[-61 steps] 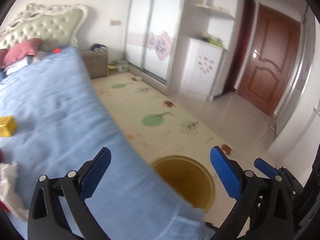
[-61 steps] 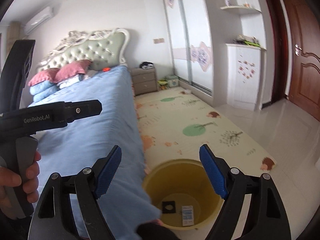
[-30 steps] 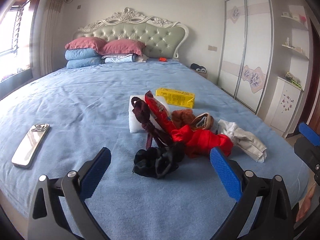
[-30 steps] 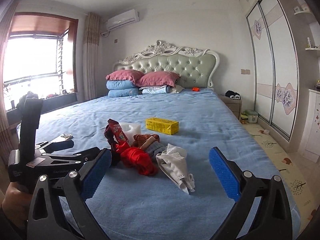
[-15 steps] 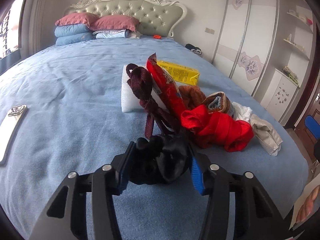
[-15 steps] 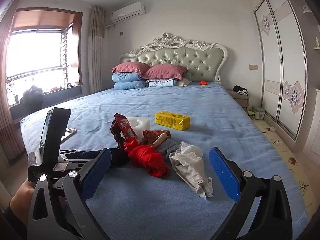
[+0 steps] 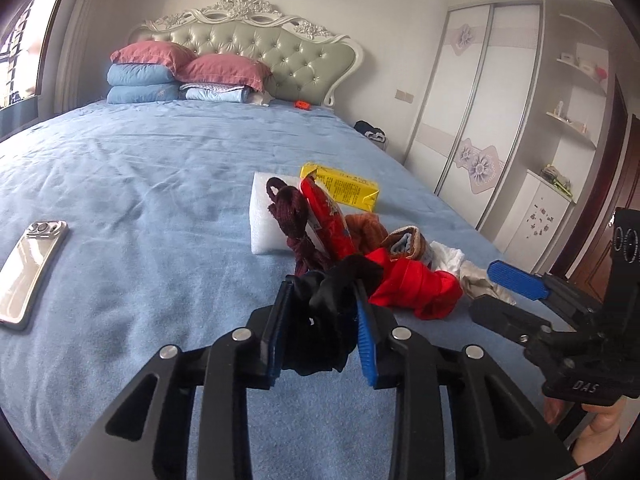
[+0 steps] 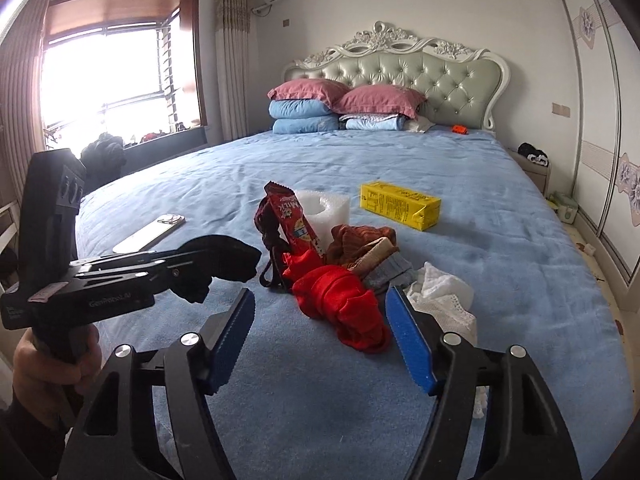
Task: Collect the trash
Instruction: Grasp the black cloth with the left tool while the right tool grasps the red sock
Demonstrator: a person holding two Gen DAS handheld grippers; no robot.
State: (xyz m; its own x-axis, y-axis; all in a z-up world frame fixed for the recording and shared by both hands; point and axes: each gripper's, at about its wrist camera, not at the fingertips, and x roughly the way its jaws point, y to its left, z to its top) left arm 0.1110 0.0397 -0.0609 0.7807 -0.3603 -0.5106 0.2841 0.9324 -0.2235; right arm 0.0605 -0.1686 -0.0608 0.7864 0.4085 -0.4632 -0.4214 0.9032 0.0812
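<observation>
The left claw [image 7: 322,320] was closing, clamped on a black cloth [image 7: 328,320] above the bed [image 7: 160,200]; the right claw [image 8: 320,338] was closing, apart around a red cloth [image 8: 340,304].

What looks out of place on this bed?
A heap of clothes and litter lies on the blue bed: red cloth, snack wrapper, yellow carton, foam block. A phone lies apart. The closing left gripper pinches black cloth.
</observation>
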